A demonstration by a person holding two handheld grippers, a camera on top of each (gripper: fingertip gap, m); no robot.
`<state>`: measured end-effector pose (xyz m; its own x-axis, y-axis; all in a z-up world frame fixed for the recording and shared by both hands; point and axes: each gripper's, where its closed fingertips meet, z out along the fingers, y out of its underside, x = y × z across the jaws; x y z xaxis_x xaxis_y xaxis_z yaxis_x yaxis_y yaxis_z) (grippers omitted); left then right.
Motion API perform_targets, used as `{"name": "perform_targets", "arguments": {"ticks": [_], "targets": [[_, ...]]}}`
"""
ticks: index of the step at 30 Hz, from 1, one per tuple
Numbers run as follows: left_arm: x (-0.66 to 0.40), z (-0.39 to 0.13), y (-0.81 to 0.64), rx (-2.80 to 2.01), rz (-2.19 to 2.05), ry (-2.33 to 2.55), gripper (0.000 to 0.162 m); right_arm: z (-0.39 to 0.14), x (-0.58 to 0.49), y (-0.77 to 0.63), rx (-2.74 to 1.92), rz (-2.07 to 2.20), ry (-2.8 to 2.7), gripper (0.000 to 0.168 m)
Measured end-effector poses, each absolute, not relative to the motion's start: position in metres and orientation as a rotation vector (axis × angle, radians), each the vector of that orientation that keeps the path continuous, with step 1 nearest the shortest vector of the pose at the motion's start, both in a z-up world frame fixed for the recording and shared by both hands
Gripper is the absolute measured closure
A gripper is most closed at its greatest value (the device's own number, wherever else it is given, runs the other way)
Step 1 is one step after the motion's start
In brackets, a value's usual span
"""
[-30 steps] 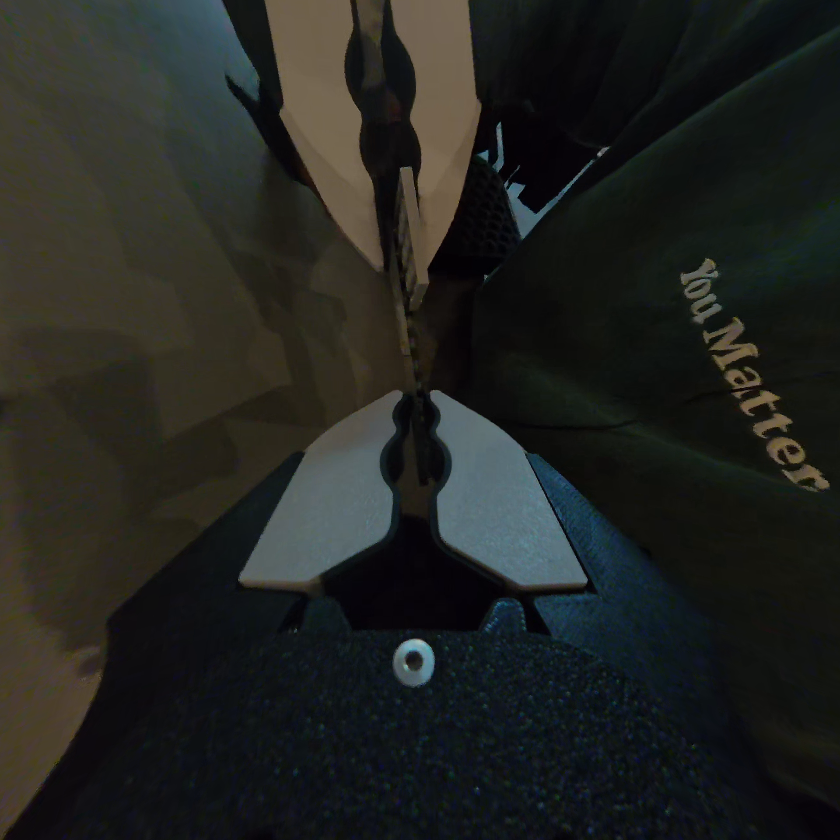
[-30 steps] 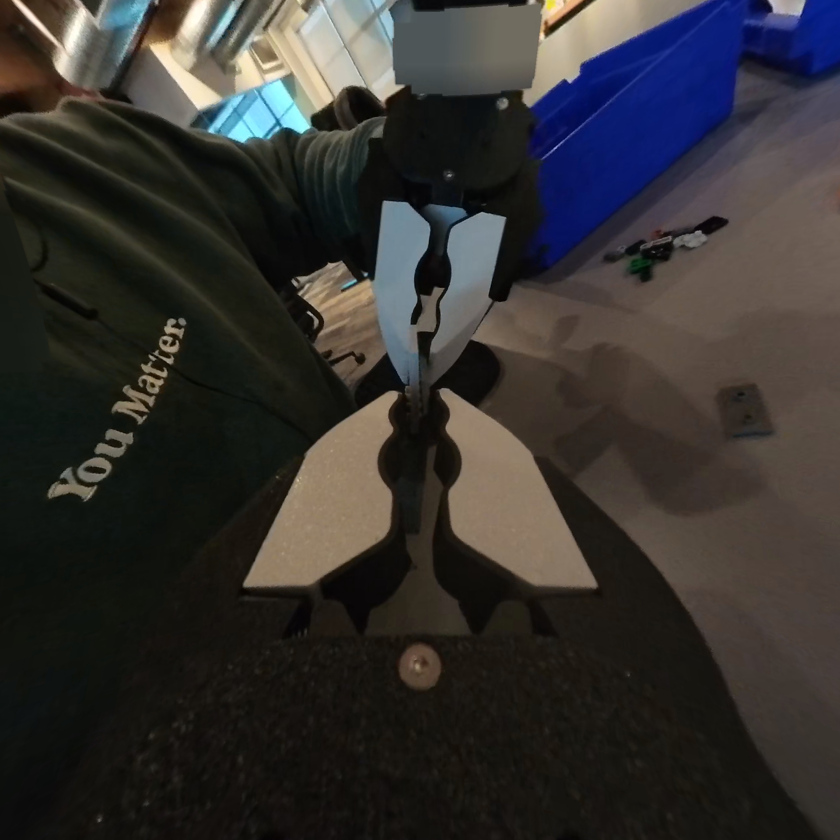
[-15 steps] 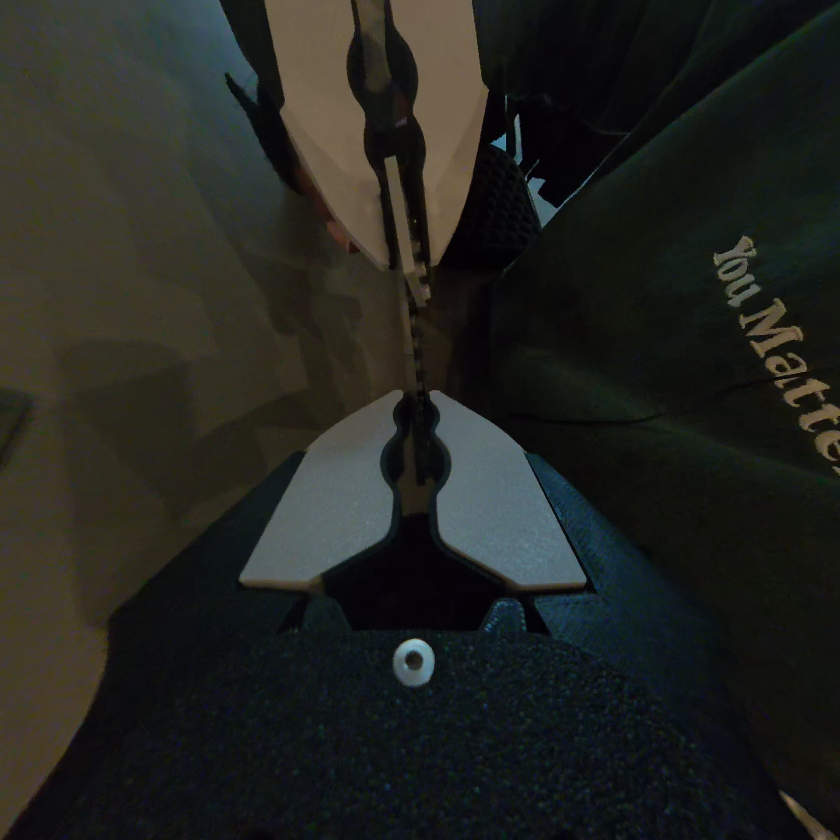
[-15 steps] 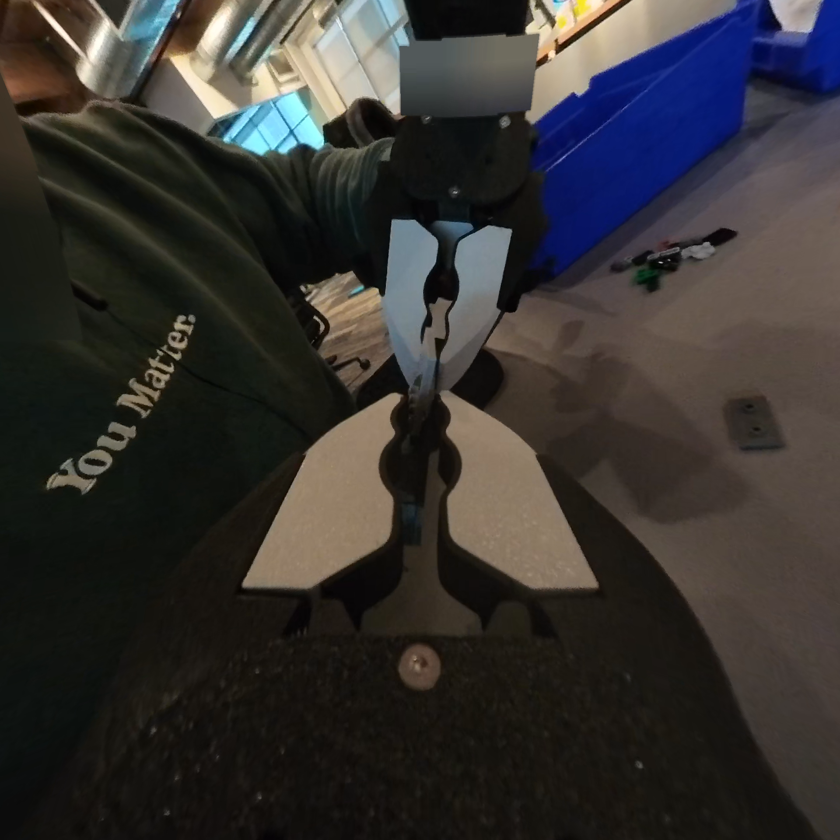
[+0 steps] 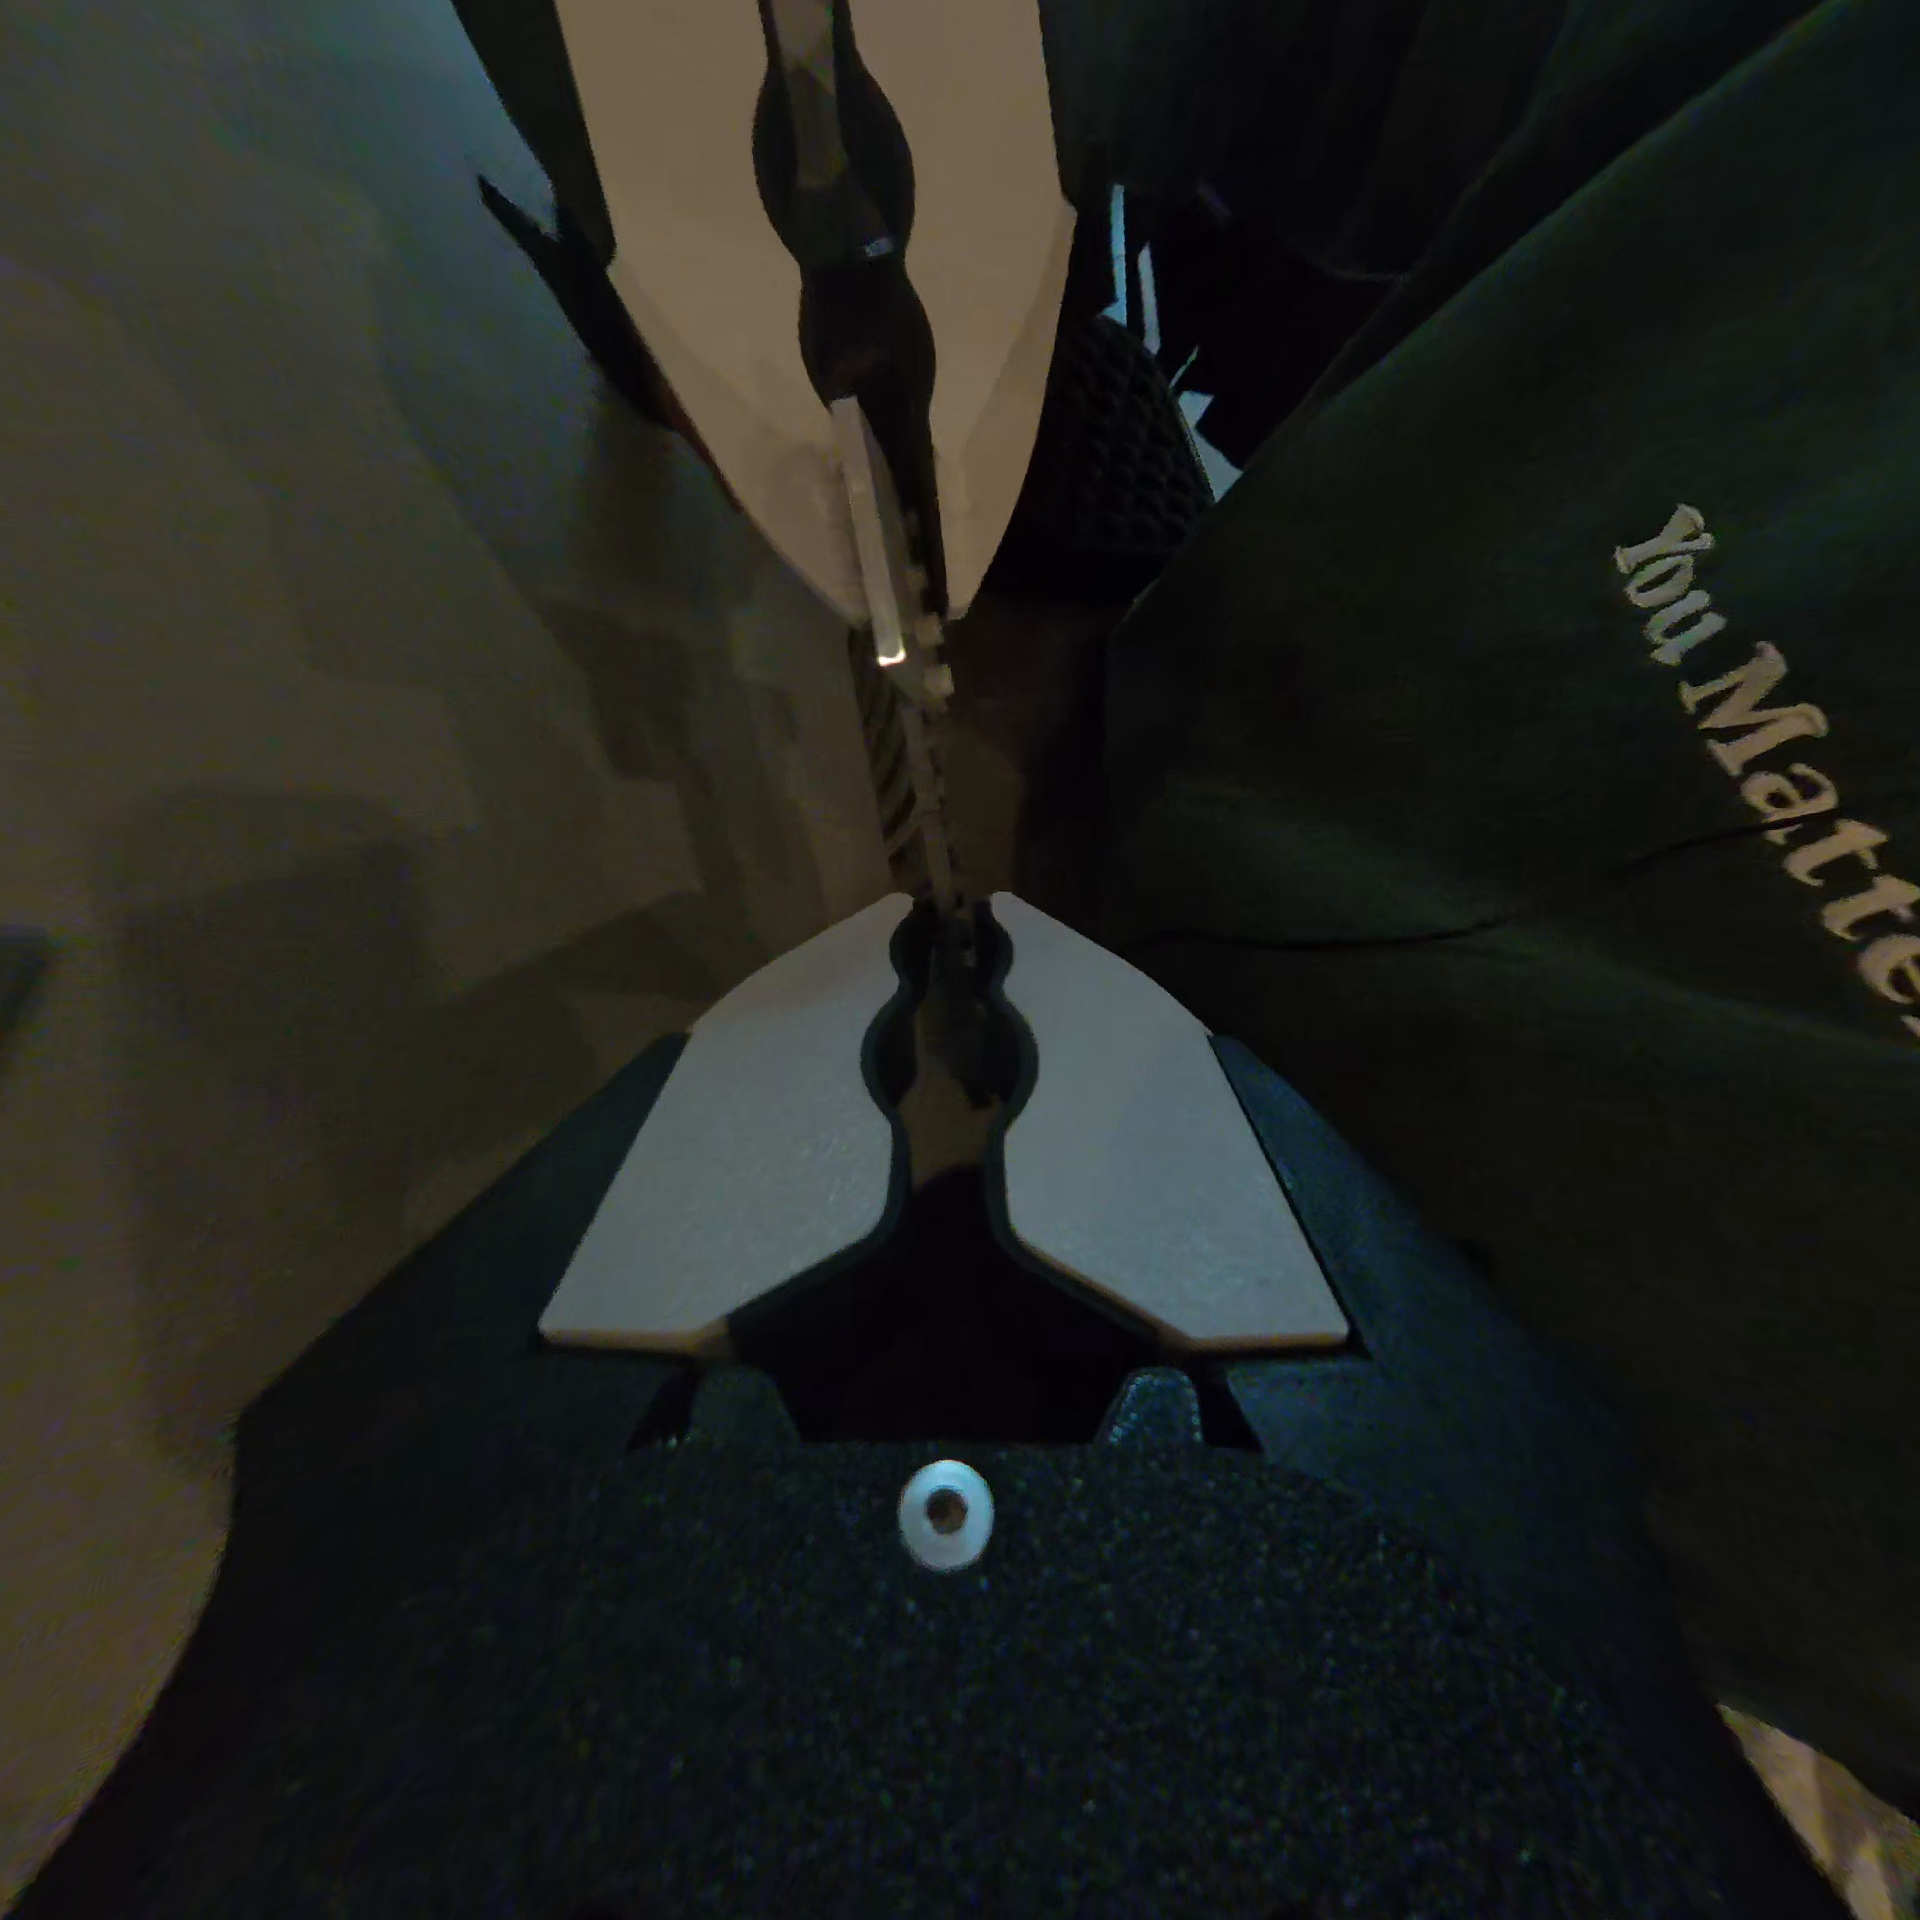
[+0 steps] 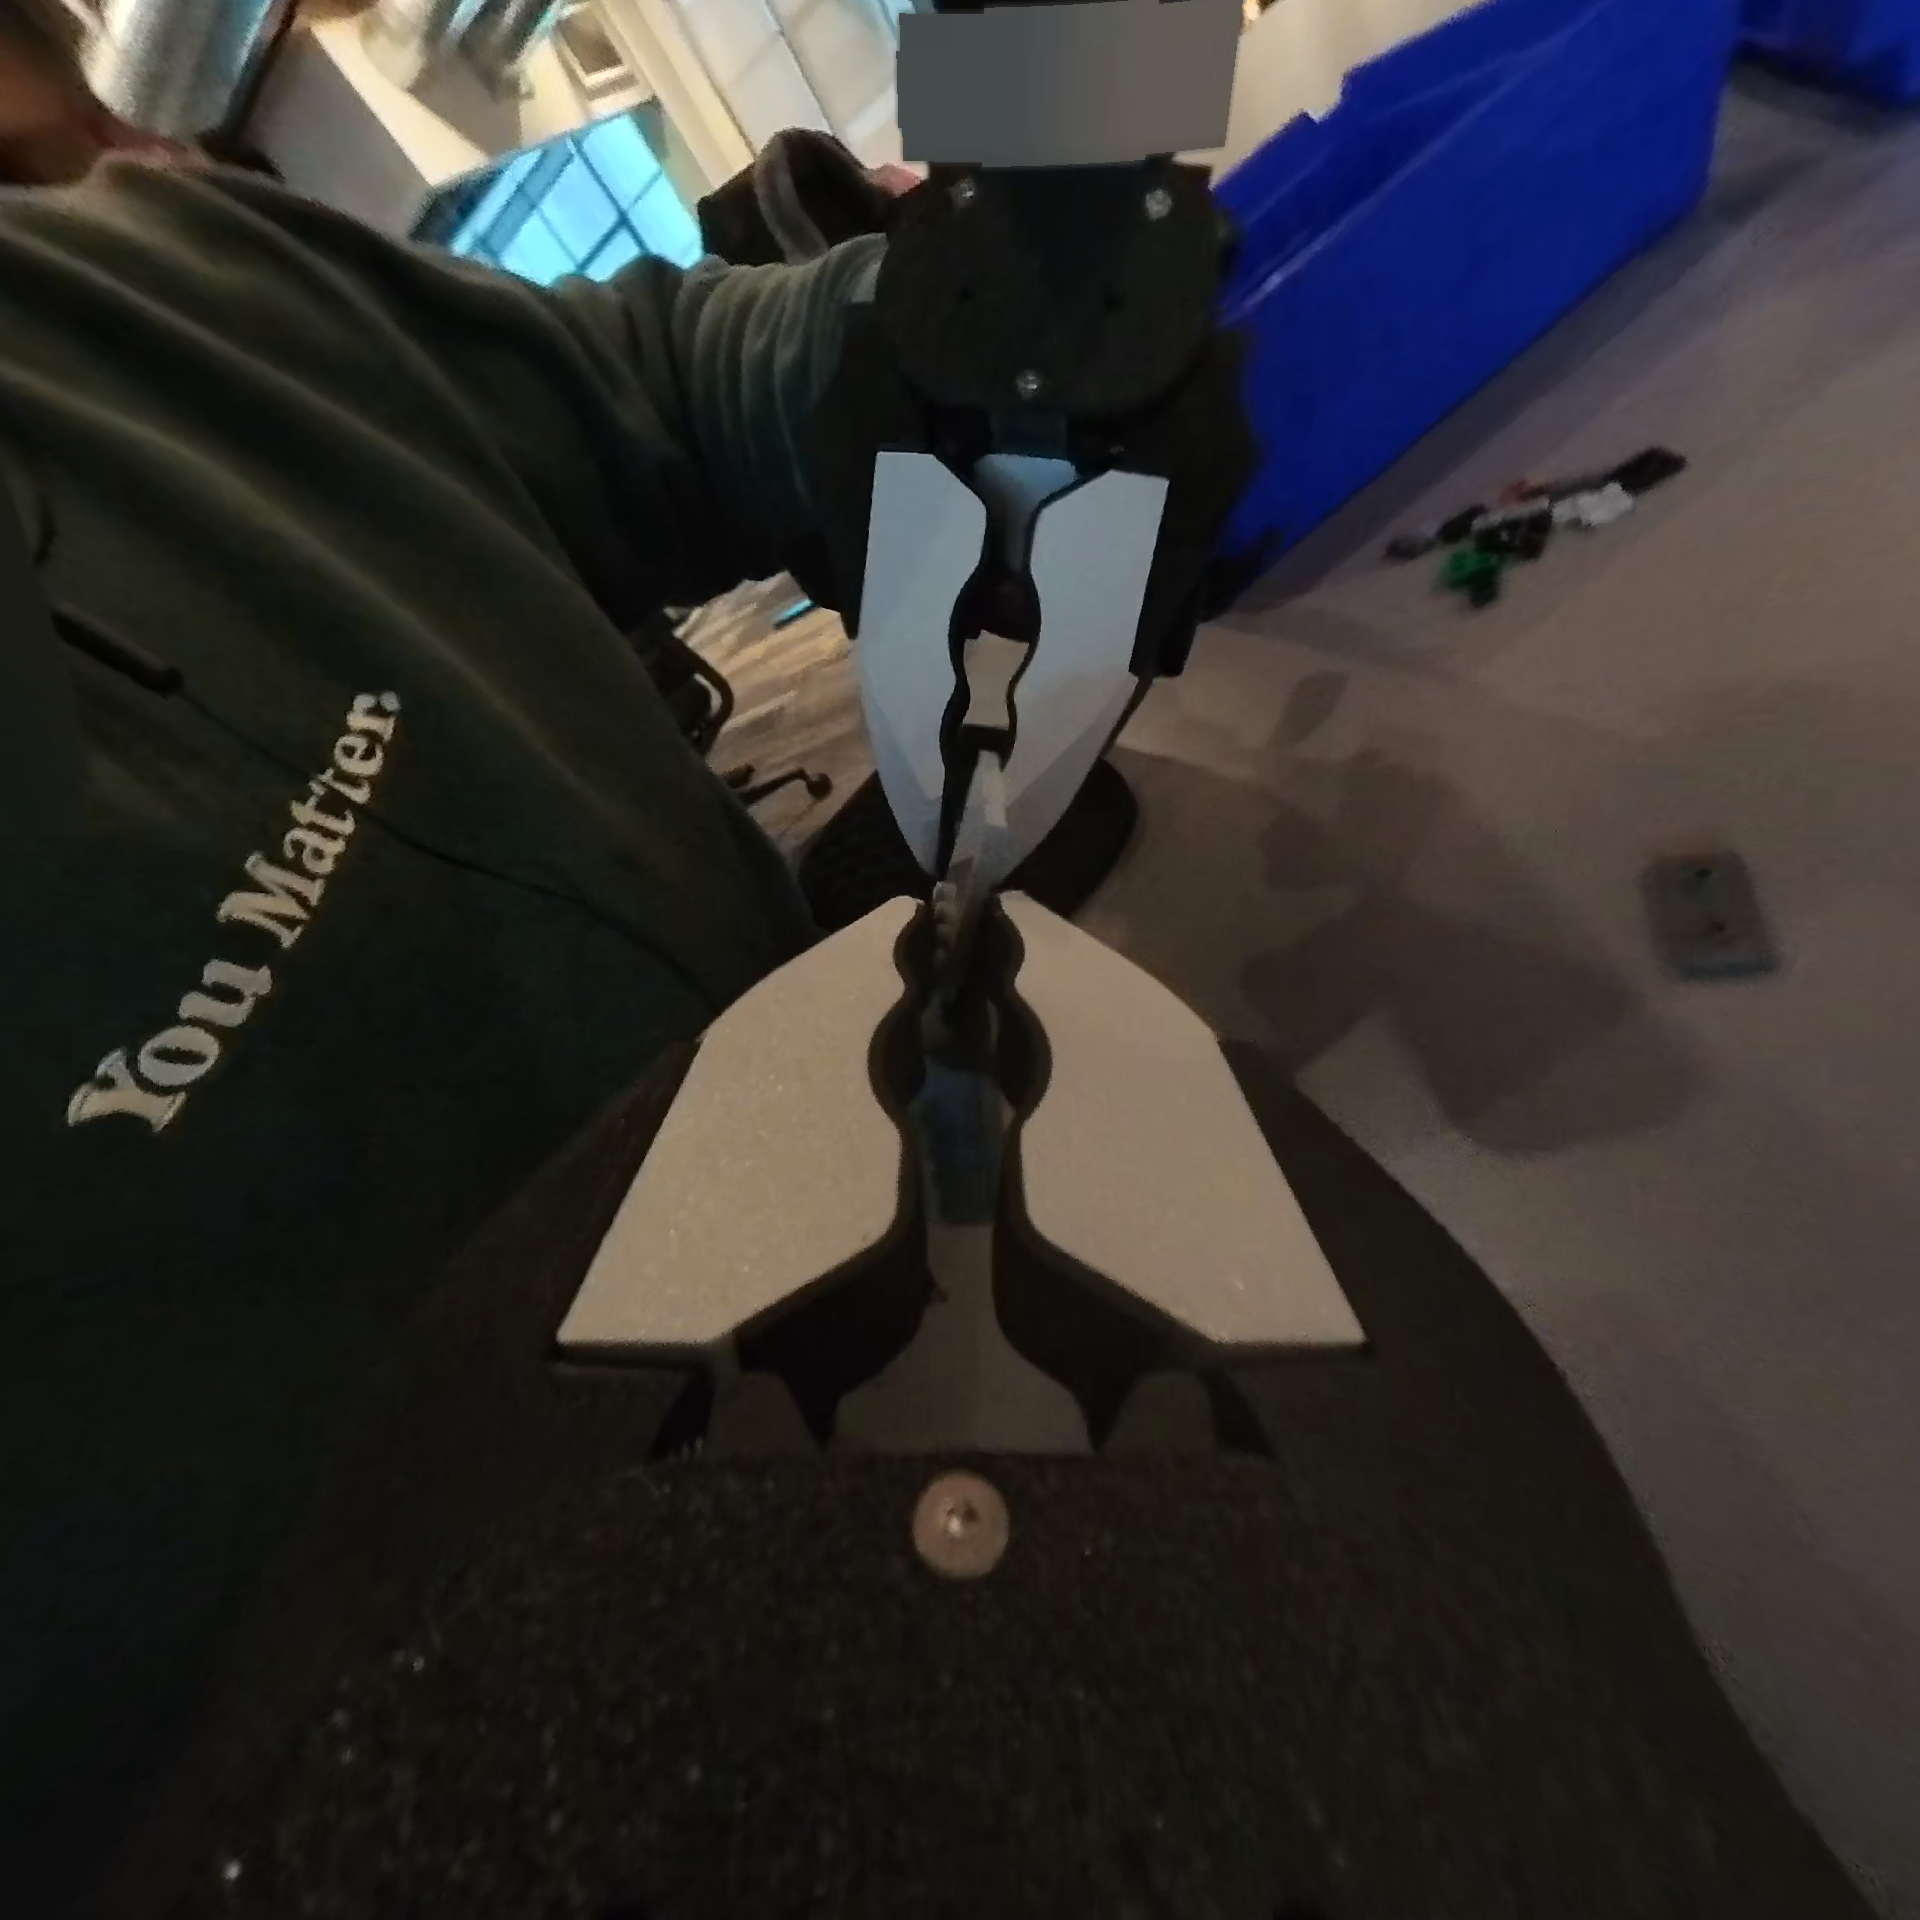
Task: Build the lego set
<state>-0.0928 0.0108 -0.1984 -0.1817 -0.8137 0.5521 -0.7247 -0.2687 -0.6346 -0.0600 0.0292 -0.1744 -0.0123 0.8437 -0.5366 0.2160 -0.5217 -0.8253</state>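
the left gripper (image 5: 951, 920), with pale flat fingers on a black textured body, is pinched narrow on the near end of a thin dark studded lego plate assembly (image 5: 920, 774) seen edge-on; that strip runs from the fingertips straight toward twelve o'clock in the left wrist view, its long axis in line with the fingers; at its far end a thin white lego plate (image 5: 883, 582) lies against it, held in the closed tips of the right gripper (image 5: 899, 613), which comes down from twelve o'clock nose to nose with the left; in the right wrist view the same meeting shows mirrored: the right gripper (image 6: 961, 920) closed on the thin pieces at its tips, a bluish piece (image 6: 961, 1132) farther back between its fingers, and the left gripper (image 6: 966, 852) opposite at twelve o'clock; both grippers sit at the joint, so neither is nearer; my judgement is that the coming press must run across the strip's flat face, not along it, or the pieces could slide; outward, the person's dark green sweatshirt (image 6: 312, 727) fills nine o'clock; on the grey carpet (image 6: 1558, 1195) a small grey flat plate (image 6: 1704, 914) lies at three o'clock, loose lego pieces (image 6: 1507, 530) near two o'clock beside a blue plastic bin (image 6: 1455, 260), all well apart and out of the way.
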Motion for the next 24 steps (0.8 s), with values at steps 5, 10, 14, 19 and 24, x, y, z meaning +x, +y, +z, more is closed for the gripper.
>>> {"name": "perform_targets", "arguments": {"ticks": [5, 10, 14, 19, 24], "targets": [[-0.093, -0.208, 0.013, -1.968, -1.537, 1.783, 0.152, -0.185, -0.060, 0.034, -1.841, 1.632, -1.013, 0.160], [-0.090, -0.221, 0.017, -1.969, -1.518, 1.774, 0.143, -0.198, -0.060, 0.040, -1.899, 1.695, -0.914, 0.160], [-0.087, -0.221, 0.021, -1.963, -1.530, 1.771, 0.141, -0.199, -0.060, 0.045, -1.916, 1.741, -0.846, 0.160], [-0.077, -0.215, 0.030, -1.958, -1.524, 1.747, 0.141, -0.197, -0.062, 0.048, -1.925, 1.757, -0.821, 0.161], [-0.068, -0.213, 0.031, -1.951, -1.533, 1.764, 0.142, -0.195, -0.064, 0.050, -1.921, 1.736, -0.829, 0.160]]}}
